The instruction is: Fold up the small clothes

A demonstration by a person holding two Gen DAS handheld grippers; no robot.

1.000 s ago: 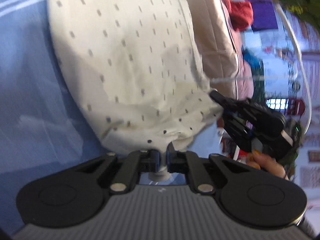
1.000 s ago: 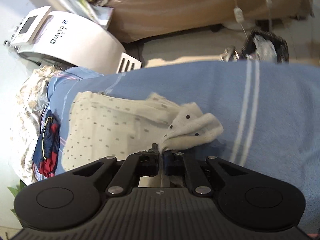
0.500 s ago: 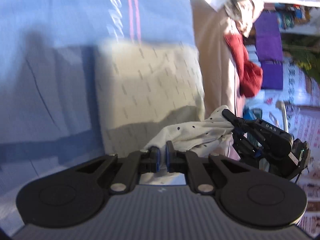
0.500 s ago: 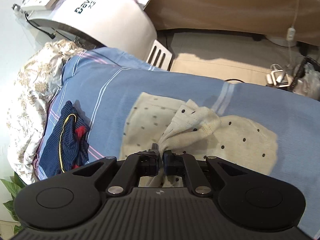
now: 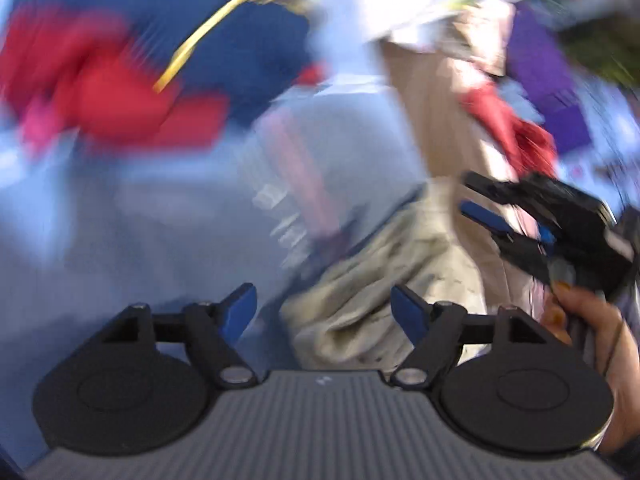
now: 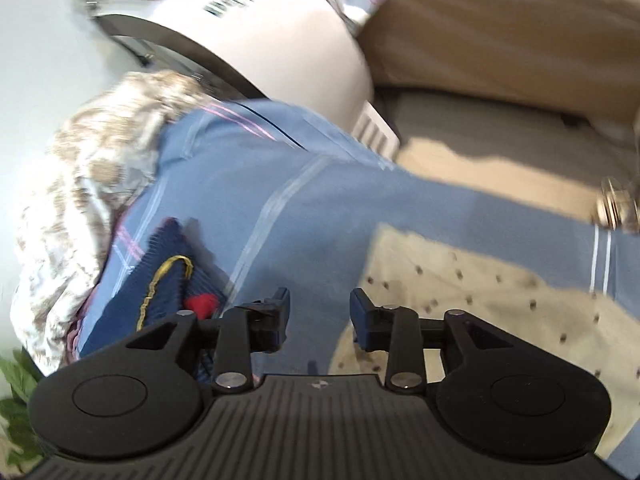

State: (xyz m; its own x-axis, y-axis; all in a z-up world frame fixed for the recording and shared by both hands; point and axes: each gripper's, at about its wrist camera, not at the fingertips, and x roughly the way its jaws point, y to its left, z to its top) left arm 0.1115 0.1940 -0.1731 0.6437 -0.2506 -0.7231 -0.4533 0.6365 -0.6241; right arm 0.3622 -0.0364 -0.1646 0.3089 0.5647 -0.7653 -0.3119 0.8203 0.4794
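The cream dotted garment point(image 6: 480, 296) lies folded on the blue striped sheet point(image 6: 288, 208); in the blurred left wrist view it is a bunched heap point(image 5: 372, 292) just ahead of my fingers. My left gripper point(image 5: 324, 312) is open and empty above its near edge. My right gripper point(image 6: 320, 316) is open and empty over the sheet, at the garment's left edge; it also shows in the left wrist view point(image 5: 532, 220). A navy garment with red patches and yellow trim point(image 6: 168, 292) lies to the left; the left wrist view shows it point(image 5: 160, 80) at the upper left.
A white machine point(image 6: 260, 32) stands past the sheet's far edge. A floral cloth point(image 6: 80, 184) is piled at the left. A beige sofa point(image 6: 520, 32) and floor lie beyond. Red and purple cloth point(image 5: 516, 128) hangs at the right.
Both grippers have opened and let go of the cream garment, which now lies on the sheet. Both cameras have swung towards the navy garment; the left view is motion-blurred.
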